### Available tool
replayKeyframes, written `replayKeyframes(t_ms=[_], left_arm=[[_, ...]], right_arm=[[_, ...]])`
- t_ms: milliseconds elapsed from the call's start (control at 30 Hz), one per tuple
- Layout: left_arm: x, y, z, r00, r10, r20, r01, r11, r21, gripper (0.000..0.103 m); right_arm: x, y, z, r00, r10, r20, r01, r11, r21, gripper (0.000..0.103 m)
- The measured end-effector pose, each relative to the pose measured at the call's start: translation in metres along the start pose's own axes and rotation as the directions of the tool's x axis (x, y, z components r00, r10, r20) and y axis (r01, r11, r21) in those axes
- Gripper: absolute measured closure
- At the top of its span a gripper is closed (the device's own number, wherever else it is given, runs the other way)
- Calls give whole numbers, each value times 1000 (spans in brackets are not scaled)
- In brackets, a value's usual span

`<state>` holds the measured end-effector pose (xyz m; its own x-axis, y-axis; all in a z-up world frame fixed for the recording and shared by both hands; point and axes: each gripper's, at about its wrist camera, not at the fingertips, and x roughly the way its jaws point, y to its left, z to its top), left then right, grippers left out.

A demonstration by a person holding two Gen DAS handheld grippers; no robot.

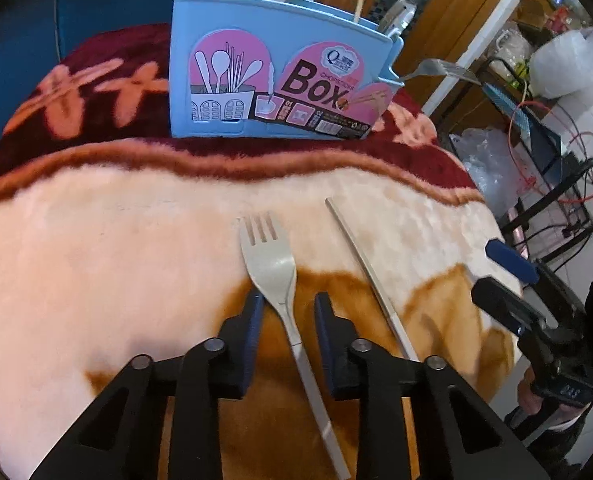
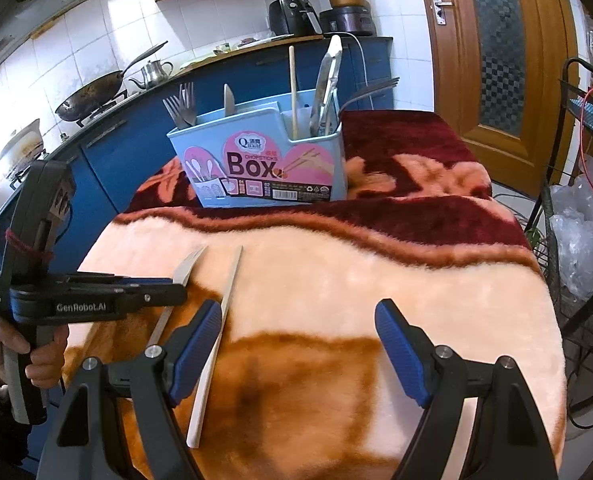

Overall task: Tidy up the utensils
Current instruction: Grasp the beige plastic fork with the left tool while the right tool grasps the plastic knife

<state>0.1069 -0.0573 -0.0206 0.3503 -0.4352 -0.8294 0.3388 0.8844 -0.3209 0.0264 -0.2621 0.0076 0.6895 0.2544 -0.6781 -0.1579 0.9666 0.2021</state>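
Blanket (image 1: 136, 264) edge sits right of chopstick (image 1: 370, 276), fork (image 1: 272, 264).

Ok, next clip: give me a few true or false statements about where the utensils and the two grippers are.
1. A pale fork lies on the blanket between the fingers of the left gripper. True.
2. The right gripper is clamped on a spoon. False: its jaws stand wide open with only blanket between them.
3. The blue box is empty. False: forks, a wooden stick and tongs stand in it.
4. A pale knife lies beside the fork on the blanket. True.
5. The blue box lies tipped on its side. False: it stands upright on the dark red end of the blanket.
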Motion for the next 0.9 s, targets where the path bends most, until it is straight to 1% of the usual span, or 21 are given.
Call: replayKeyframes(t_ms=[67, 200, 333, 433, 567, 633, 667, 700, 800, 900], left_arm=[[2, 3, 3, 1000, -22, 8, 22, 1000, -13, 84], [7, 7, 7, 998, -58, 26, 59, 997, -51, 85], [8, 6, 9, 998, -56, 28, 58, 996, -67, 85], [10, 8, 12, 997, -70, 41, 73, 993, -89, 84], [16, 10, 17, 993, -87, 79, 97, 988, -123, 84], [19, 6, 20, 993, -74, 92, 84, 991, -106, 84], [19, 3, 21, 994, -60, 97, 69, 993, -93, 89], [20, 1, 21, 994, -46, 100, 54, 995, -86, 97], [19, 2, 18, 993, -59, 106, 68, 994, -82, 98], [9, 4, 12, 989, -68, 130, 78, 994, -77, 99]], right_arm=[[1, 0, 0, 1000, 0, -6, 0, 1000, 3, 22], [4, 0, 0, 1000, 1, -19, 0, 1000, 7, 22], [4, 1, 0, 1000, 0, -28, 1, 1000, 11, 22], [6, 1, 1, 999, -5, -38, 5, 1000, 19, 22], [7, 0, 0, 999, -11, -46, 13, 1000, 26, 22], [6, 0, 0, 999, -16, -48, 17, 1000, 25, 22], [5, 0, 0, 999, -18, -48, 19, 1000, 24, 22], [5, 0, 1, 999, -18, -48, 20, 1000, 23, 22], [5, 2, 1, 999, -19, -49, 20, 1000, 13, 22], [8, 5, 2, 998, -8, -65, 8, 1000, 9, 22]])
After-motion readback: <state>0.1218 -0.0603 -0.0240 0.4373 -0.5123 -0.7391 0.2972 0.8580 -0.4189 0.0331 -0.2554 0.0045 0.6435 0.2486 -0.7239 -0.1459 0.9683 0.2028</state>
